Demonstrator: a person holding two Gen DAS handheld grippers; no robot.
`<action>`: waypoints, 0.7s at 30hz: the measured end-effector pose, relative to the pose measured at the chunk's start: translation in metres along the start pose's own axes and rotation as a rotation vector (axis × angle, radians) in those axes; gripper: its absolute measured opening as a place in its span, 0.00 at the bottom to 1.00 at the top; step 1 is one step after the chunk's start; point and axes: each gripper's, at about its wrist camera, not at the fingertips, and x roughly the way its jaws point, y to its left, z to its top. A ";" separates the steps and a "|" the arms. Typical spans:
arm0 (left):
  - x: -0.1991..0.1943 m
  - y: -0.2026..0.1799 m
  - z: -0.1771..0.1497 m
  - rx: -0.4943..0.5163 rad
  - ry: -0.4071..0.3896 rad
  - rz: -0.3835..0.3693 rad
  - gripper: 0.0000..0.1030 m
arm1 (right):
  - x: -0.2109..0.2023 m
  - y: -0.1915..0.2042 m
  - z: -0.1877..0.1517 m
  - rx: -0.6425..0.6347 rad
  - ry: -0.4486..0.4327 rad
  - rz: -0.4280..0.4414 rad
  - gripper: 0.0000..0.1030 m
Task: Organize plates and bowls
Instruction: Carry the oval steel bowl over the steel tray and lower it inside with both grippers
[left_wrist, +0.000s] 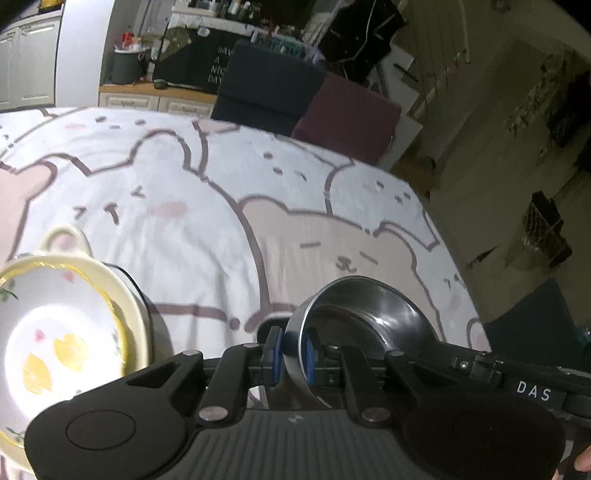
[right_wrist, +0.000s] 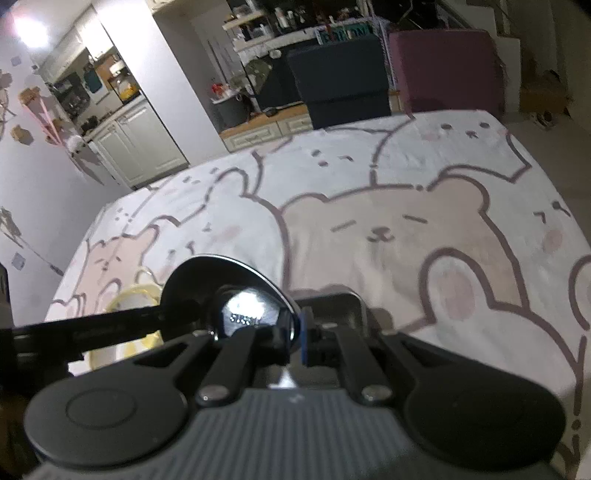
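From the left wrist: lower left corner blown out by glare, so that the floral bowl (left_wrist: 55, 332) with yellow lemon prints shows only in part, cut by the frame edge and by the gripper body; nested in a pale yellow bowl (left_wrist: 136, 314) with an ear-shaped handle, both resting on the bear-print cloth (left_wrist: 177, 206) that covers the table. Background shelves and counter dim and blurred; on a dark hanging cloth (left_wrist: 207, 62), pale letters only partly legible, something like "A NIC… DAY". White letters "DAS" readable on a black bar (left_wrist: 532, 391) entering from the right, very likely the other gripper, its tip hidden behind the steel bowl (left_wrist: 362, 314). Left gripper (left_wrist: 293, 354) pinched on the near rim of that steel bowl, one blue pad (left_wrist: 277, 354) outside the wall, the other inside, bowl tilted and held above the cloth. At the bottom right corner, a sliver of a fingertip, barely visible. From the right wrist: motion blur over the cloth (right_wrist: 406, 221) and the kitchen cabinets at left; bright lamp glare top left. Steel bowl (right_wrist: 236, 291) seen from its mirrored outside, with a reflected patch of light, no print legible. Right gripper (right_wrist: 295, 338) clamped tight on the bowl's rim, left finger largely hidden behind the metal, blue pad (right_wrist: 303, 339) pressing on the right. Black arm of the left gripper (right_wrist: 92, 325) crossing from the left to the same bowl, partly covering the pale yellow bowl (right_wrist: 125, 302) on the cloth beyond.
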 end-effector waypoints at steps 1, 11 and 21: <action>0.005 -0.002 -0.002 0.006 0.009 0.003 0.13 | 0.001 -0.002 -0.001 0.002 0.007 -0.005 0.06; 0.039 -0.011 -0.009 0.059 0.071 0.032 0.13 | 0.016 -0.028 -0.015 0.007 0.083 -0.054 0.06; 0.052 -0.012 -0.011 0.110 0.095 0.070 0.13 | 0.032 -0.027 -0.022 -0.034 0.148 -0.071 0.06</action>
